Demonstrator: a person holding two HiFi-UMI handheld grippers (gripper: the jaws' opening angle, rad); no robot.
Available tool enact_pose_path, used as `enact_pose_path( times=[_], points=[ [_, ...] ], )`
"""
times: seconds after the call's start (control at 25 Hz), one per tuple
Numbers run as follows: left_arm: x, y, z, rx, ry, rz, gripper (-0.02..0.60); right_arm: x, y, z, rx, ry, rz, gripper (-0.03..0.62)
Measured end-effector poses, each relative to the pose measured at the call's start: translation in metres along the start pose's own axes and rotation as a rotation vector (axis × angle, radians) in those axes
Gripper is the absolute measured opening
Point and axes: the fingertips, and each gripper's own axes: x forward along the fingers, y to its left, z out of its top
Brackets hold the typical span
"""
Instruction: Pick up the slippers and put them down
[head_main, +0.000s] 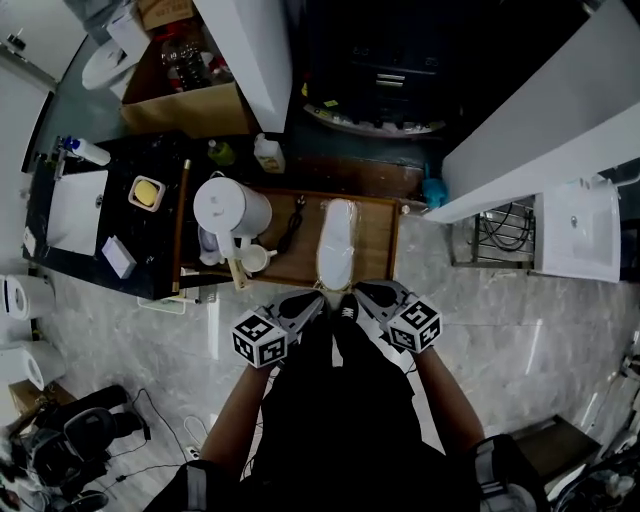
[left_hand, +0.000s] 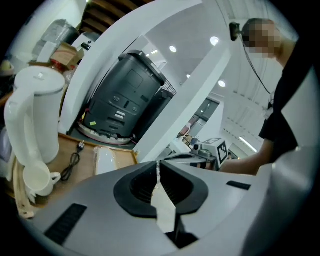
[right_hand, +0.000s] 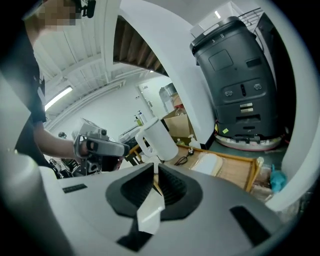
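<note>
Head view: the left claw (head_main: 312, 303) and the right claw (head_main: 352, 300) are side by side, just below the wooden tray (head_main: 385, 240). The white slippers (head_main: 336, 243) lie on the tray, near the 2 claws.

Left gripper view: the left claw (left_hand: 158, 167) is closed tight and holds nothing. The slippers (left_hand: 106, 160) lie ahead, beside the white kettle (left_hand: 32, 115).

Right gripper view: the right claw (right_hand: 155, 167) is closed too, and empty. The slippers (right_hand: 207, 163) rest on the tray.

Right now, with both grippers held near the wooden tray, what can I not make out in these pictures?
- Slippers, head view: too small to tell one from a pair.
- Slippers, left gripper view: the near end is hidden behind the shut left gripper.
- Wooden tray, right gripper view: the near edge is hidden behind the shut right gripper.
- Cup, head view: too small to see inside.
</note>
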Motion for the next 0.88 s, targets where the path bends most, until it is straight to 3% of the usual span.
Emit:
enact_pose_path(
  times=[0.24,0.4,0.56,0.88],
  points=[
    [0.027,0.048,-0.029,-0.134,0.050,0.002,0.022,0.026,-0.025,-0.028,0.062,0.050,-0.023,0.097],
    [0.040,0.088,-0.067,-0.217,0.137,0.025,0.137,0.047,-0.048,-0.054,0.122,0.077,-0.042,0.125],
    [0.049,0.120,-0.099,-0.284,0.191,0.053,0.166,0.061,-0.070,-0.086,0.192,0.113,-0.042,0.183],
    [0.080,0.162,-0.121,-0.369,0.208,0.068,0.196,0.085,-0.108,-0.114,0.298,0.110,-0.054,0.202]
  ],
)
